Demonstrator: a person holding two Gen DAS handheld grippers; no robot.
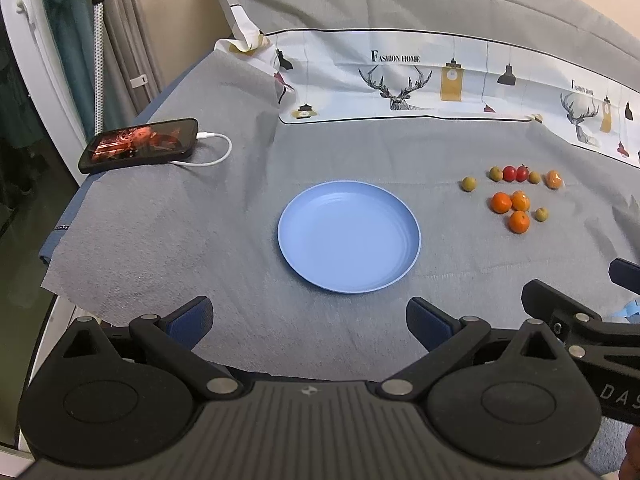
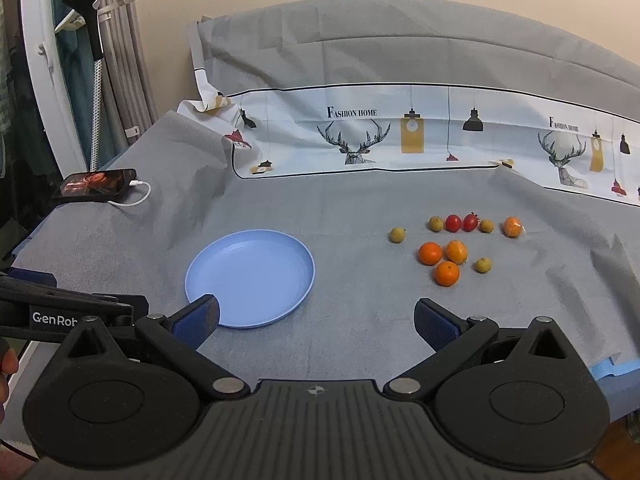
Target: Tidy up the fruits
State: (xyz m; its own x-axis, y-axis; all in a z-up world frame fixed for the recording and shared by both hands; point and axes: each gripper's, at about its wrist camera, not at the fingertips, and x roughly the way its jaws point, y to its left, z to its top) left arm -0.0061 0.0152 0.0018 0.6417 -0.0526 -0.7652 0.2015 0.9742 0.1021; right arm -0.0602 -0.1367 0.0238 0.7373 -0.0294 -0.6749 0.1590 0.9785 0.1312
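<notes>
An empty blue plate lies on the grey cloth. To its right sit loose fruits: several small oranges, two red cherry tomatoes and several small yellow-green fruits. My left gripper hovers open just in front of the plate, nothing between its fingers. My right gripper is open too, near the plate's right front edge, well short of the fruits.
A phone with a white charging cable lies at the cloth's far left corner. A printed white cloth runs along the back. The table edge drops off at left. Blue tape sits at the right front.
</notes>
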